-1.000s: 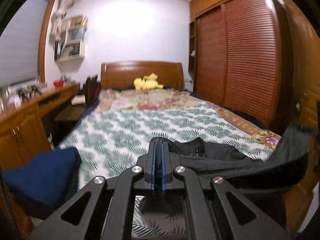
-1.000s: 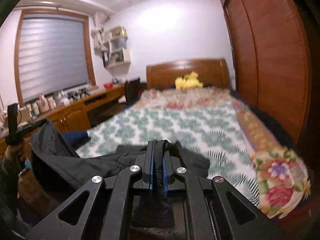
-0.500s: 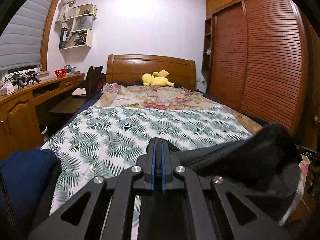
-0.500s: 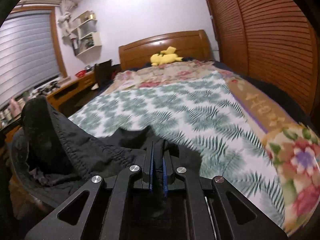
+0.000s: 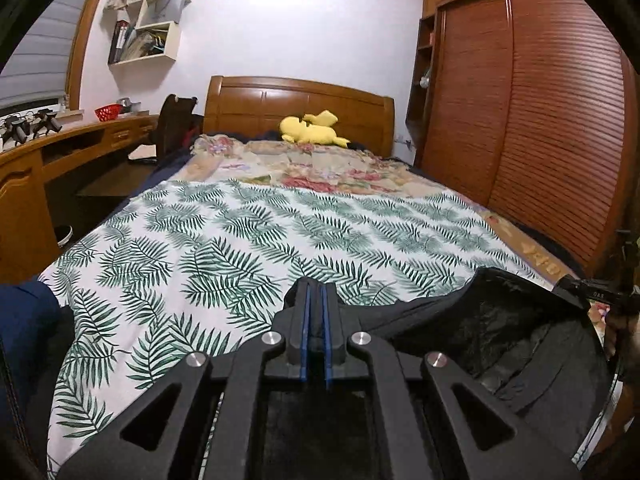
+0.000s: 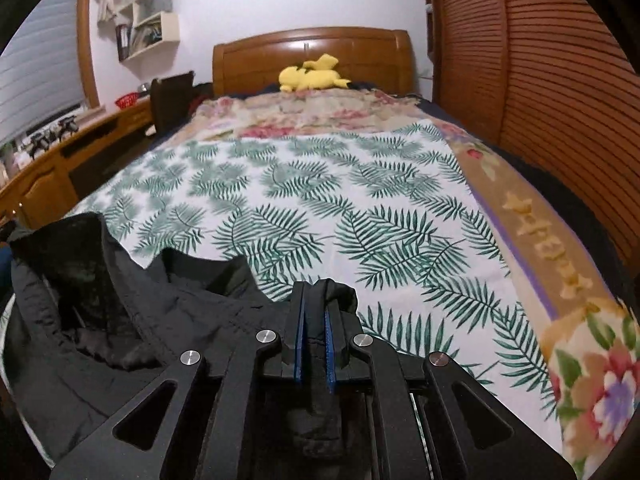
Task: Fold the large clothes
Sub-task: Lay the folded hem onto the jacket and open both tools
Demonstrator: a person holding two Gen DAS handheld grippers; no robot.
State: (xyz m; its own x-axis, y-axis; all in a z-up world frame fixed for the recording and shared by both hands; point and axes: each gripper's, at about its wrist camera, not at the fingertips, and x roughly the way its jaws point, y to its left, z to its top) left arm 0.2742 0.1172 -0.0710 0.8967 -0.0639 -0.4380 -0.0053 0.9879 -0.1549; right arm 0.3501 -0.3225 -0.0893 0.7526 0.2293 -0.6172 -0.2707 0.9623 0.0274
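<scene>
Black jacket (image 6: 132,304), pinched tight in left gripper (image 5: 315,312) and right gripper (image 6: 314,312), should be kept taut and level when lowered onto the bed (image 5: 248,240).

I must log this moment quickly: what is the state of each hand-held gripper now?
Left hand-held gripper: closed on the black padded fabric jacket.
Right hand-held gripper: closed on the same jacket.
</scene>
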